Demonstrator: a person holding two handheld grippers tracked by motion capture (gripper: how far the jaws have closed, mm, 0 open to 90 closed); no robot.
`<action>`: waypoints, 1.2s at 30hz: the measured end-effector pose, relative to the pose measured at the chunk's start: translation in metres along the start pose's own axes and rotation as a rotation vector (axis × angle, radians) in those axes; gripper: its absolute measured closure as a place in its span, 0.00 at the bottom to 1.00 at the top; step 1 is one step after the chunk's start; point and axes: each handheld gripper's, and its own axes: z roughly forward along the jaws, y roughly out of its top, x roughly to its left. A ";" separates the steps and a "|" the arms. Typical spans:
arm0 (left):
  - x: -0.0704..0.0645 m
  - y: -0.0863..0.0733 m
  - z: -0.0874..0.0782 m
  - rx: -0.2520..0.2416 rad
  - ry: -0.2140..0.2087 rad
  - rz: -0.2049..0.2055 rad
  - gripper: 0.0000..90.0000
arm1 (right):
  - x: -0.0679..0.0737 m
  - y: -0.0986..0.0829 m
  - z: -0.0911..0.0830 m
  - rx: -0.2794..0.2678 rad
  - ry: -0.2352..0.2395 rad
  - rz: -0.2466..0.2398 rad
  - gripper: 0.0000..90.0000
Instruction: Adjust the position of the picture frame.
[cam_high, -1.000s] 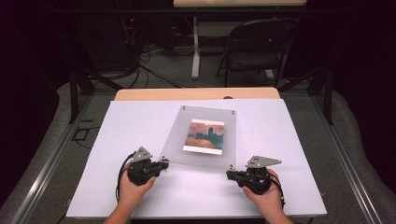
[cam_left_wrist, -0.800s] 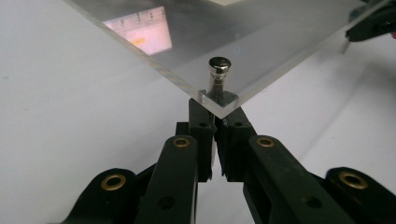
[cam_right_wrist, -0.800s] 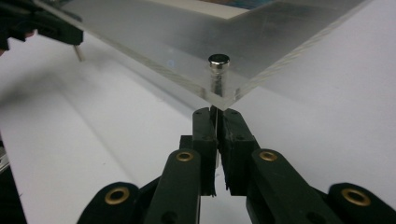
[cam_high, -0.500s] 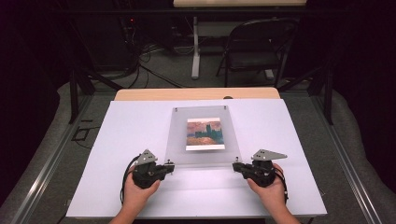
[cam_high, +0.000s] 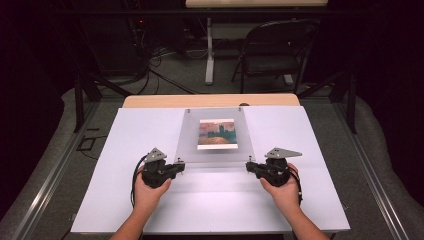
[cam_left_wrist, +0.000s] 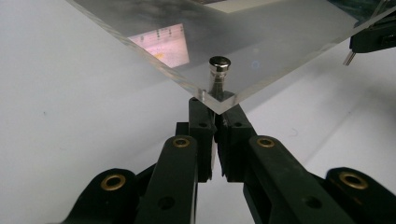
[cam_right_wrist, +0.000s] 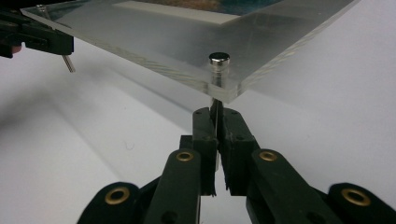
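A clear acrylic picture frame (cam_high: 212, 137), a small painted landscape print (cam_high: 216, 134) sandwiched at its centre, hangs tilted above the white worktop (cam_high: 125, 200) as a person works it with a pair of tongs in each hand. In the high view the left tongs (cam_high: 181, 165) meet the frame's near left corner and the right tongs (cam_high: 248, 166) its near right corner, the far edge lying close to the worktop's back, where a strip of bare wood (cam_high: 150, 101) shows. The left gripper view shows that pair's black jaws drawn together under the corner, clamped on the lower end of the metal standoff pin (cam_left_wrist: 218, 74) that passes through the acrylic; the right gripper view shows the same at the other corner, the jaws pinched on the thin shaft below a matching standoff pin (cam_right_wrist: 218, 67). The near edge rides clear of the surface, its shadow cast on the white below; whether the far edge rests on the worktop cannot be told. The work in hand looks like a two-handed lift or repositioning of the frame, with both grips made and the load shared. The next move likely calls for both hands to travel evenly, since a slip on either slender pin, or one side leading the other, could twist the panel or let a corner drop. A folding chair (cam_high: 272, 47) stands in the dark beyond.
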 end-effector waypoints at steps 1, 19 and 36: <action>0.001 0.001 0.002 -0.001 0.001 -0.001 0.95 | -0.001 0.001 0.001 0.002 -0.003 0.005 0.95; 0.009 -0.010 0.020 0.047 0.038 0.009 0.95 | -0.008 -0.011 0.020 0.031 -0.027 0.017 0.94; 0.011 -0.013 0.026 0.058 0.049 0.017 0.94 | -0.011 -0.015 0.027 0.051 -0.043 0.019 0.93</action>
